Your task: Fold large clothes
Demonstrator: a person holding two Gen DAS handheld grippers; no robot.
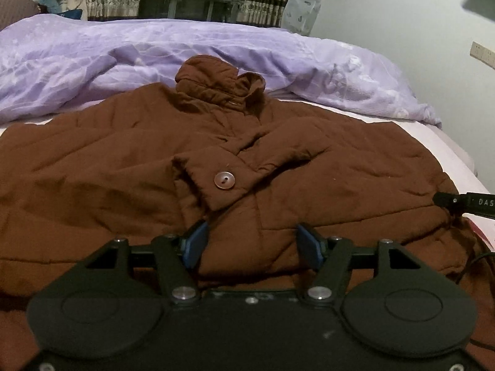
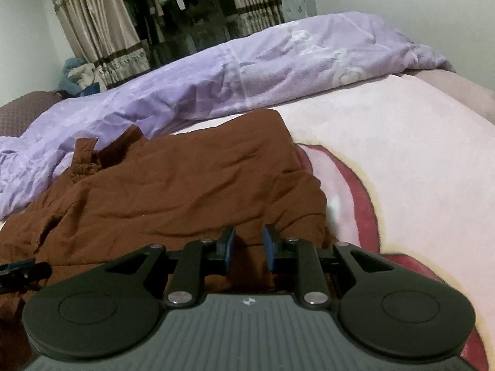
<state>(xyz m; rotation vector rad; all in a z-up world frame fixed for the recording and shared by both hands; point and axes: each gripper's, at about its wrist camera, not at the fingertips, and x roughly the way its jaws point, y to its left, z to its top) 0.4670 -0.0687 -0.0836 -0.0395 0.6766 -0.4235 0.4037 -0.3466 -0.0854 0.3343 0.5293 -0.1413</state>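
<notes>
Item 1, my left gripper (image 1: 250, 244): bottom centre of its frame, pads spread wide over the brown coat's (image 1: 123, 167) hem, gripping nothing; the coat lies flat across mid-frame, 1 sleeve cuff with 1 button (image 1: 225, 180) folded over its centre, purple quilt (image 1: 92, 55) above. Item 2, my right gripper (image 2: 248, 249): bottom centre of its frame, pads slightly apart with brown fabric between them, whether pinched I cannot tell, pink blanket (image 2: 402, 154) at right.

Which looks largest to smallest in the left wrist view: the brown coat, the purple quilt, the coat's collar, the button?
1. Brown coat, though nearness to the camera enlarges it.
2. Purple quilt
3. Collar
4. Button
</notes>
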